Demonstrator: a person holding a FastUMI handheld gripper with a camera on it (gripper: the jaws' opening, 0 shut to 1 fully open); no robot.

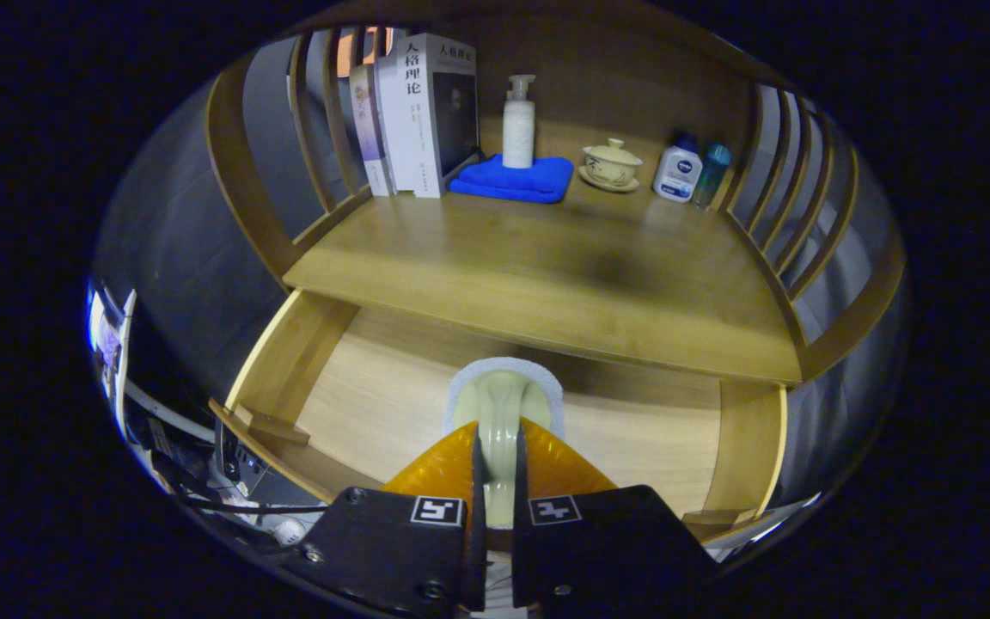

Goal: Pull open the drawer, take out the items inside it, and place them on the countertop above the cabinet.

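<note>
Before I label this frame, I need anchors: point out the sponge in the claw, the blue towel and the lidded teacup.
sponge (502,397), gripper view, its rounded front end.
blue towel (514,181), gripper view, folded top face.
lidded teacup (611,163), gripper view, cup body.
claw (496,468), gripper view, clamped on the sponge.

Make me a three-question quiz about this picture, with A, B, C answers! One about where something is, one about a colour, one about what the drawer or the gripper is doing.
1. Where does the pump bottle stand?
A. on the folded cloth
B. in the drawer
C. on the books

2. What colour is the folded cloth?
A. red
B. blue
C. green

3. What is the hand-held gripper doing?
A. open above the countertop
B. shut on the lidded cup
C. shut on a pale sponge-like item over the open drawer

Answers:
1 A, the bottle's base sits on the cloth.
2 B, the cloth is bright blue.
3 C, both fingers press the pale item, with the drawer pulled out beneath it.
</note>
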